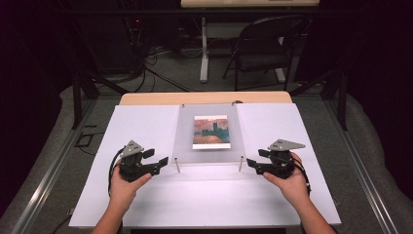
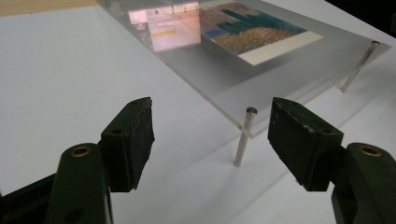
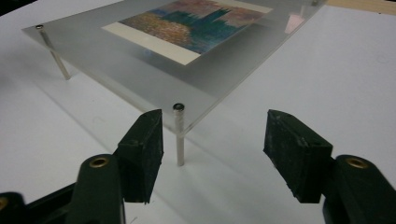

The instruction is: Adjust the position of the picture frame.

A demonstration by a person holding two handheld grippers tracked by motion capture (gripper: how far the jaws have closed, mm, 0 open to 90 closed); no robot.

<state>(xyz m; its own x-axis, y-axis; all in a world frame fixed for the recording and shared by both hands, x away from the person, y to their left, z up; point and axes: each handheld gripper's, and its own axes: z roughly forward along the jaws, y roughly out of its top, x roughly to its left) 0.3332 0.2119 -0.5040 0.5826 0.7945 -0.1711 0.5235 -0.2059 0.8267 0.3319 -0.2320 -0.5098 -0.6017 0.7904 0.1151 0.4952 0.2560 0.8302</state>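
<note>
the high view takes in both hands at once: the left gripper [image 1: 157,160] and the right gripper [image 1: 253,164] sit at the two near corners of a clear acrylic plate [image 1: 185,136] raised on thin metal posts at the middle of the white table [image 1: 146,204], each with its jaws spread wide and nothing between the pads. the left gripper view brings up close a near corner post [image 2: 244,137], standing in the gap ahead of the left gripper [image 2: 212,140], apart from both pads. the right gripper view shows the other near post [image 3: 178,135] just beside one pad of the right gripper [image 3: 212,149], not pinched. a painted print [image 1: 211,131] in orange and teal with a pale border lies flat under the plate. the table top is matte white with a wooden strip [image 1: 204,98] at its far edge. beyond it stand a dark folding chair [image 1: 263,48], a white table leg and loose cables on grey carpet.
</note>
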